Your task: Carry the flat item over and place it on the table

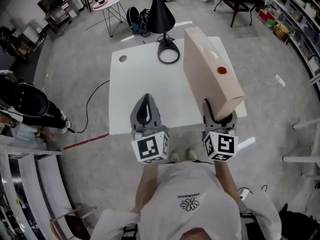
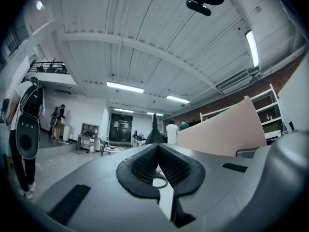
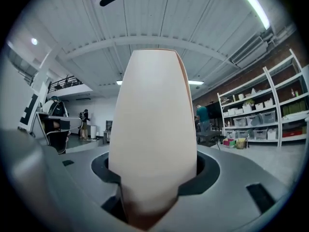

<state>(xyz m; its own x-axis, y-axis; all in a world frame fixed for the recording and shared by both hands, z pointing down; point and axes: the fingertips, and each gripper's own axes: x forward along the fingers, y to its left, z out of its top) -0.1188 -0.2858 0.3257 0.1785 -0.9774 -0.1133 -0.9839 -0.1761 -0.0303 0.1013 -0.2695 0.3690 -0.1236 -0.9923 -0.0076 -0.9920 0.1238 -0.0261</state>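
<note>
Right hand-held gripper is clenched on the near end of a flat beige box. In the right gripper view the hand-held gripper has its jaws set wide, with a pad pressed against each broad face of the box, which fills the gap and rises from the jaws toward the ceiling. In the head view the box slants up and away over the right part of the white table, raised off it. An orange dot sits on the broad face turned to the right.

To the left, the other hand-held gripper hovers over the near edge of the table. In the left gripper view its jaws stand together at the tips and grasp nothing; only the table top shows through the slit between the pads. The box shows at the right of that view.

At the far edge of the table stands a black lamp on a ring base, just left of the far end of the box. A round grommet lies near the far left corner. On the floor, a black cable runs to the left of the table and a red line lies near its left corner. A person in dark clothes stands at the far left, and shelves line the right side.
</note>
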